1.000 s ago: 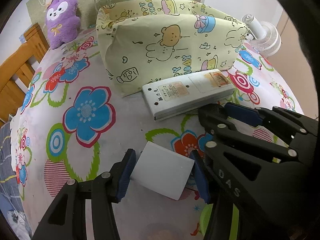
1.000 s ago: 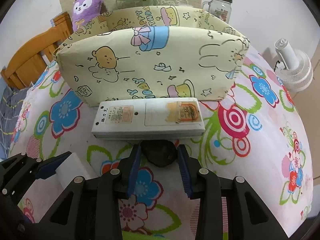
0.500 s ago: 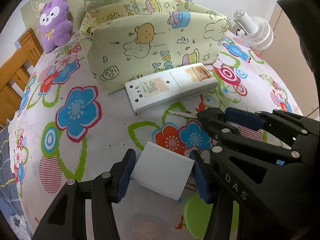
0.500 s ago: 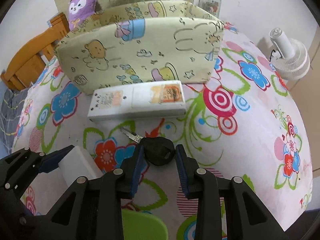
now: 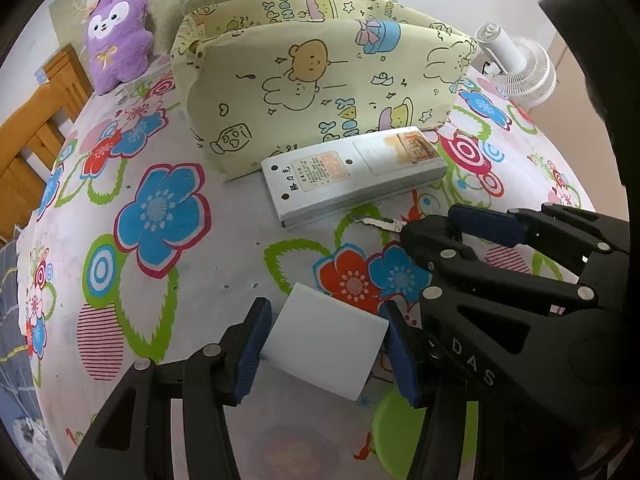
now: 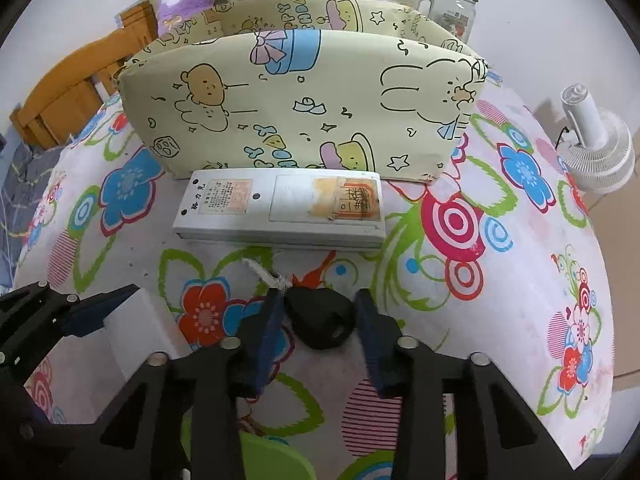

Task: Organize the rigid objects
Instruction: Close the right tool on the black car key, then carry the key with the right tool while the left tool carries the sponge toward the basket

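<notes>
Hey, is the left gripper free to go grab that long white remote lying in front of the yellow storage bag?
Probably not yet. The left gripper is shut on a white block, so it has to drop that first. Otherwise the remote lies flat with nothing on top, the storage bag close behind it.

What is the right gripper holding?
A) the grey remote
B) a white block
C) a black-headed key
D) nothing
C: in the right wrist view the right gripper has the key by its black head between the blue pads, metal blade sticking out toward the remote.
</notes>
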Tool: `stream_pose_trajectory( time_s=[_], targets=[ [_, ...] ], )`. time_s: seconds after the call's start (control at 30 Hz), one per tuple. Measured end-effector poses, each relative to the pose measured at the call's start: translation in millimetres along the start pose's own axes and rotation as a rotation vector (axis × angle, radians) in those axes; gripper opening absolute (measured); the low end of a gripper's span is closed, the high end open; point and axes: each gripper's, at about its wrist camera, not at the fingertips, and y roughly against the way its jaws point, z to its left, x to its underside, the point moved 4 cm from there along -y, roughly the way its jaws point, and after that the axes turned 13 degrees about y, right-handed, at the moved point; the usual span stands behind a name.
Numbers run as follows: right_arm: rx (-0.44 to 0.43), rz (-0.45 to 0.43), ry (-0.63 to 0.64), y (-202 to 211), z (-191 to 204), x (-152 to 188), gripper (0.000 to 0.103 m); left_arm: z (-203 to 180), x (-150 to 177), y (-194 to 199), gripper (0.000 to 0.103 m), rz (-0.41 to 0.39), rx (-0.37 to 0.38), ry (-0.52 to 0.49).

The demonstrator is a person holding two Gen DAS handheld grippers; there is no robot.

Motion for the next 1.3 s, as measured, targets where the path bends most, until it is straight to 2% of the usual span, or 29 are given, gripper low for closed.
stream_pose_trajectory(
  time_s=[0.1, 0.33, 1.0, 1.3],
  targets=[
    [-0.016, 0.007, -0.038, 0.7, -5.1, -1.3, 0.038, -1.3, -3.2, 2.9, 0.058, -0.009, 0.016, 0.016],
    [0.009, -0.010, -0.051, 17.5, -17.1, -7.3, 0.039, -12.2, -12.4, 12.3, 0.058, -0.027, 0.022, -0.002],
    [0.062, -0.147, -0.044, 96.2, -41.5, -40.5, 0.038, -38.8, -48.0, 77.8, 0.058, -0.139, 0.061, -0.016],
    [0.061, -0.171, -0.059, 120.6, -46.0, -49.8, 0.038, -42.3, -57.0, 100.0, 0.058, -0.166, 0.062, 0.003]
  ],
)
